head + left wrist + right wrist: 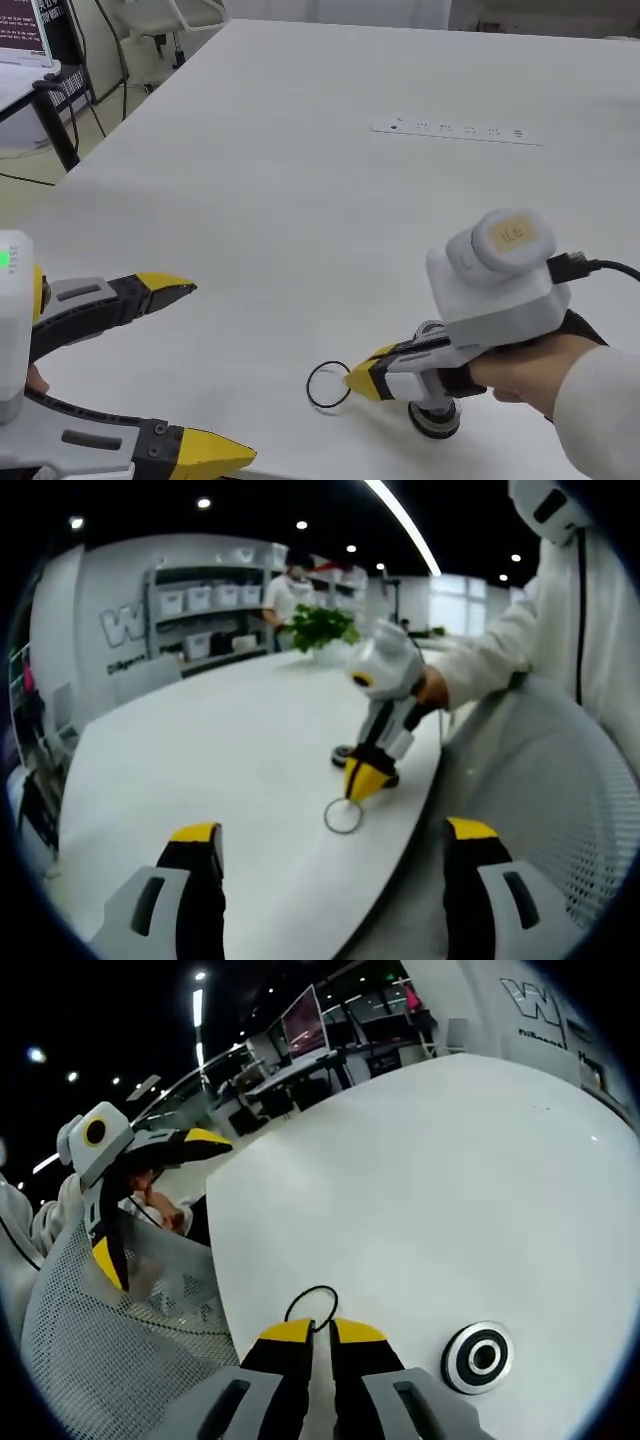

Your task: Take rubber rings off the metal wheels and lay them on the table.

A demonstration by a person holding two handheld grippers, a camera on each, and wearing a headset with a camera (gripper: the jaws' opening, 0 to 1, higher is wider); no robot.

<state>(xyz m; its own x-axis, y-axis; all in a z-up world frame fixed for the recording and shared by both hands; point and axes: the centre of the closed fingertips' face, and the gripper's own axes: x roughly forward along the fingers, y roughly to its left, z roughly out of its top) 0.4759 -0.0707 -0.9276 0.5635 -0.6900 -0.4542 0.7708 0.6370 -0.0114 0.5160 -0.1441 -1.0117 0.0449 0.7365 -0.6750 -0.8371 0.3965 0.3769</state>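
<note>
A thin black rubber ring [312, 392] lies flat on the white table [300, 200] close to its near edge. My right gripper [352, 381] is shut on the ring's right side with its yellow tips. In the right gripper view the ring [298, 1300] loops out from the shut tips [318, 1331]. A metal wheel [435, 417] stands just beneath and behind that gripper and appears as a round disc [480, 1357]. My left gripper [200, 372] hovers wide open at the lower left, apart from the ring [343, 831], and holds nothing.
A flat white strip with small marks [455, 131] lies far back on the table. The near edge [300, 470] runs just in front of the ring. A mesh chair [560, 810] stands beside the table. Desks and a monitor [25, 30] are off the far left.
</note>
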